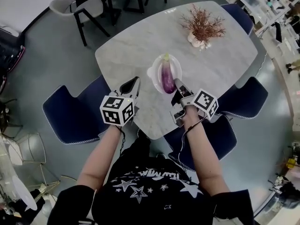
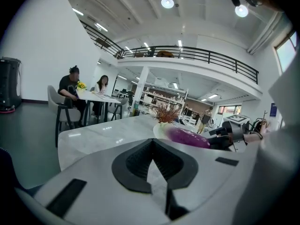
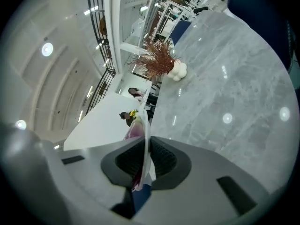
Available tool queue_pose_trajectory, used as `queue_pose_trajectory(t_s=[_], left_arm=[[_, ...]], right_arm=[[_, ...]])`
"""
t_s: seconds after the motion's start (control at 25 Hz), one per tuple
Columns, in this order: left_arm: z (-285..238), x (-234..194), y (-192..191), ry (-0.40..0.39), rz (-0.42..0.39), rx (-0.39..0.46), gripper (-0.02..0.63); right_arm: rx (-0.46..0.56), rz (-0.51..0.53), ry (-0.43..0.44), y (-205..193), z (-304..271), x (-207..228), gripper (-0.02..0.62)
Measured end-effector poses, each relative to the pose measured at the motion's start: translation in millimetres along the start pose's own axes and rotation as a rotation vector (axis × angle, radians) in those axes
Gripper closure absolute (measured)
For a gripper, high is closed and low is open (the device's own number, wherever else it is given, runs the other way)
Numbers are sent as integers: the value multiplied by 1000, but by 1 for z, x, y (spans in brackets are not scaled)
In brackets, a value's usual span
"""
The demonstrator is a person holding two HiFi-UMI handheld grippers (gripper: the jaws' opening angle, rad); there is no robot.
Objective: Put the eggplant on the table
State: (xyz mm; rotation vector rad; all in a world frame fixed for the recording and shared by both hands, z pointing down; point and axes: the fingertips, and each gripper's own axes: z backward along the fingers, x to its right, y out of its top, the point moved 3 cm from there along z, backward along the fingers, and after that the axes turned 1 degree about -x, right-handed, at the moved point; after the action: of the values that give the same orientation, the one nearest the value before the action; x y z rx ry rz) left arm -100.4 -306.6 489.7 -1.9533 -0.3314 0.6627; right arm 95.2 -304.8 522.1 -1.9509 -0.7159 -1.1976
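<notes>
A purple eggplant (image 1: 167, 77) (image 2: 187, 137) lies on a white plate (image 1: 152, 72) on the marble table (image 1: 215, 55). My right gripper (image 1: 178, 82) (image 3: 145, 146) is at the plate's near right edge, shut on its rim. In the right gripper view the rim (image 3: 146, 125) runs edge-on between the jaws, and a strip of eggplant (image 3: 135, 131) shows beside it. My left gripper (image 1: 136, 80) (image 2: 152, 146) is shut with nothing in it, hovering just left of the plate; from it I see the plate (image 2: 159, 130) and the right gripper (image 2: 227, 136) beyond.
A pale vase of dried reddish twigs (image 1: 201, 29) (image 3: 161, 60) stands at the table's far side. Dark blue chairs (image 1: 75, 109) (image 1: 243, 97) (image 1: 206, 139) ring the near edge. Two people sit at another table (image 2: 89, 93) in the distance.
</notes>
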Motion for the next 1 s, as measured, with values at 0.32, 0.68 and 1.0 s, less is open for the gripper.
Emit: queue_pose_trajectory(t_s=[0.32,0.68,1.0], left_arm=[[124,116,-23,45,18,-18,598],[117,131,-33,28,49,-58,598],[103,130,-46,-5,39,-98,598]], right_arm=[[-48,-24,-23,-63,146,-16,566],[-74,-25,-79,-66,144,5,566],[-78,-44,-123,-62,131,31,566]])
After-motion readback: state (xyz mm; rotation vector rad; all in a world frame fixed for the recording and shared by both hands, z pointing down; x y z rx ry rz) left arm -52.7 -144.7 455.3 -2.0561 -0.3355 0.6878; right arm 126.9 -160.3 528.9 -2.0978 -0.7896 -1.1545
